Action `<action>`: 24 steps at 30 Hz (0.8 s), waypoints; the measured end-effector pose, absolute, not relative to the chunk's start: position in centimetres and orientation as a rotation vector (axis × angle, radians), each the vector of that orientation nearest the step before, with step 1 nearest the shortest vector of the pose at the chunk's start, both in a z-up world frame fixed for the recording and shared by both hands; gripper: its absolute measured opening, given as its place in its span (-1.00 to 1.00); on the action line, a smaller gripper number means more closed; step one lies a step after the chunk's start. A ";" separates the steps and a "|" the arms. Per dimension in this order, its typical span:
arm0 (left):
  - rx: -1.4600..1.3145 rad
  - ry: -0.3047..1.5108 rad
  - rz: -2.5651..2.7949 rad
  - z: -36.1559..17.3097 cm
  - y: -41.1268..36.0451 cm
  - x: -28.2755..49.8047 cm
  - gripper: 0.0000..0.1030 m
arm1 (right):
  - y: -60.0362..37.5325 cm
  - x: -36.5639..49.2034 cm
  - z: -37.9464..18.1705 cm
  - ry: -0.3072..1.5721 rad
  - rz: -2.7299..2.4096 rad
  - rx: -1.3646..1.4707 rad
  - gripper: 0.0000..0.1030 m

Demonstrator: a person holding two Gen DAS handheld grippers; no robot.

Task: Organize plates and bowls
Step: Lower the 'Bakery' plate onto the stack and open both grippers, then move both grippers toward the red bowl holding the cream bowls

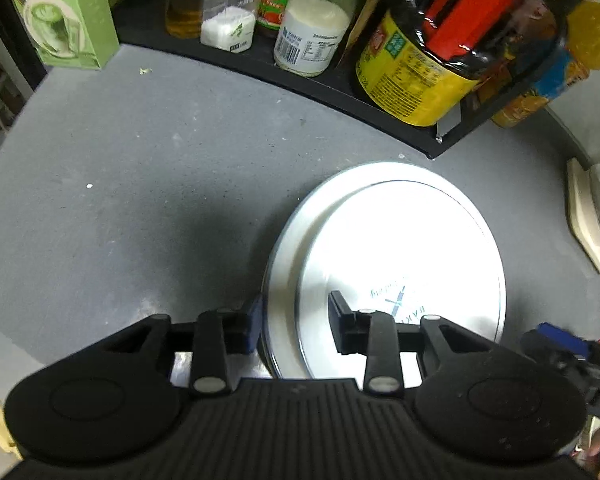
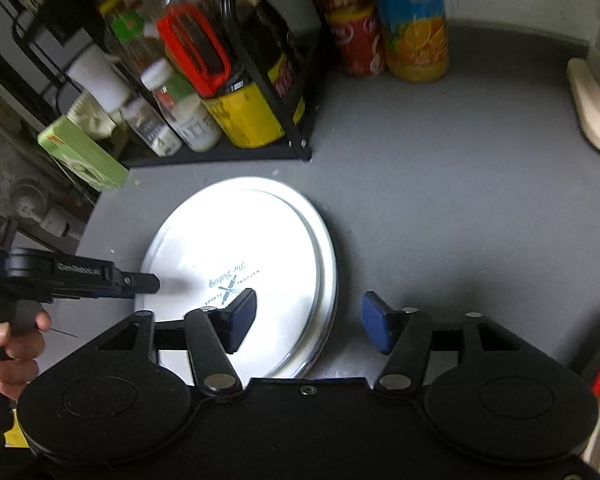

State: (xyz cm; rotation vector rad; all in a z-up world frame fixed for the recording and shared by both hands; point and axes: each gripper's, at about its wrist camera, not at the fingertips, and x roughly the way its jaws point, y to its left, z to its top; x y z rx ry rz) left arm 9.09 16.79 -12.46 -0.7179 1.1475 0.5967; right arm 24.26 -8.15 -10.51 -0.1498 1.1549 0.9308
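Two round plates lie stacked on the grey counter. The smaller white plate (image 1: 404,248) (image 2: 228,232), with a printed logo, sits off-centre on the larger silvery plate (image 1: 288,248) (image 2: 328,256). My left gripper (image 1: 296,320) (image 2: 140,282) is open across the stack's left rim, with one blue pad outside the larger plate and the other finger over the white plate. Straddling the right rim, my right gripper (image 2: 308,314) is open too, with one pad above the white plate and one over bare counter. I cannot tell whether any pad touches a plate.
A black rack (image 1: 300,84) (image 2: 260,152) behind the plates holds bottles and jars. A green carton (image 1: 68,12) (image 2: 84,156) stands at the left. A red can (image 2: 356,40) and an orange drink bottle (image 2: 416,28) stand right of the rack. A cream appliance base (image 2: 592,116) sits far right. A hand (image 2: 16,344) holds the left gripper.
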 end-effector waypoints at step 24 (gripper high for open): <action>-0.635 1.084 0.510 -7.1 3.6 13.8 0.51 | -22.0 28.2 -3.9 1.011 0.871 0.057 0.90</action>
